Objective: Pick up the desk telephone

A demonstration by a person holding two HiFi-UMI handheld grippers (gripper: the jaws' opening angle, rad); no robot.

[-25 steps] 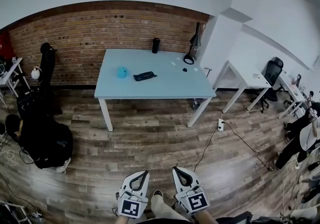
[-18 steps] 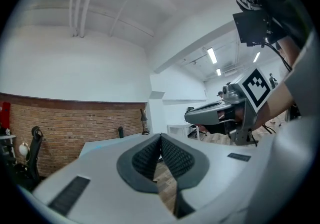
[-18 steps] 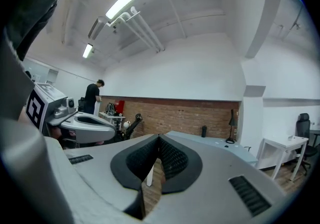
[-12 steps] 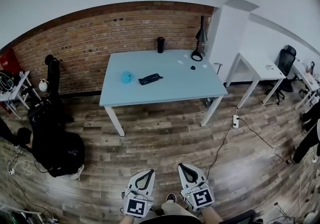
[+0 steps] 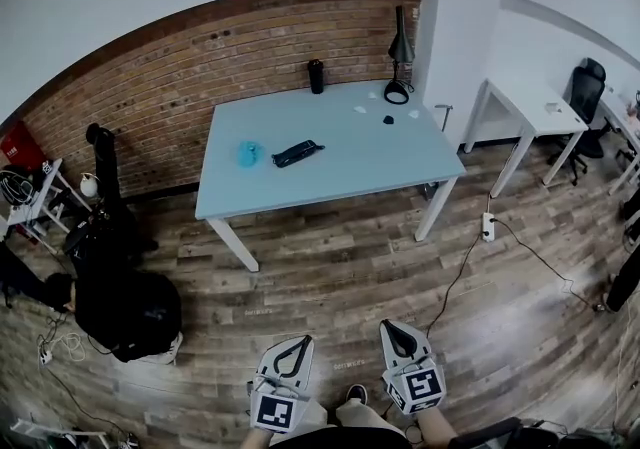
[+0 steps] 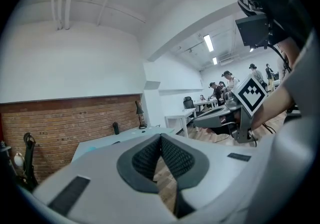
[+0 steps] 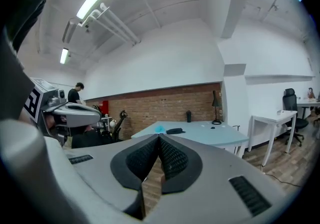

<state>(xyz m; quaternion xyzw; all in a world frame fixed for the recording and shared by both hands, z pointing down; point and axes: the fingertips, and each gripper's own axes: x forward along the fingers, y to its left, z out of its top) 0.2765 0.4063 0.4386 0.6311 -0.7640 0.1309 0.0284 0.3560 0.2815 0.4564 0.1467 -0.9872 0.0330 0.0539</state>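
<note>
The desk telephone (image 5: 297, 152) is a flat black handset lying on the light blue table (image 5: 340, 177), far ahead of me, beside a small cyan object (image 5: 248, 153). Both grippers hang low over the wooden floor at the bottom of the head view, well short of the table. My left gripper (image 5: 299, 341) is shut with nothing in it, its pads meeting at the tip (image 6: 160, 137). My right gripper (image 5: 388, 328) is also shut and empty (image 7: 159, 138). In the right gripper view the telephone (image 7: 174, 130) shows small on the table (image 7: 215, 133).
A black bottle (image 5: 316, 76) and a desk lamp (image 5: 399, 52) stand at the table's far edge against the brick wall. Black bags (image 5: 125, 307) lie on the floor at left. A power strip with cable (image 5: 489, 227) lies right of the table, near a white desk (image 5: 530, 107).
The table has come nearer and shifted right in the head view. Both grippers have travelled forward over the floor, still shut, the right one drifting a little right.
</note>
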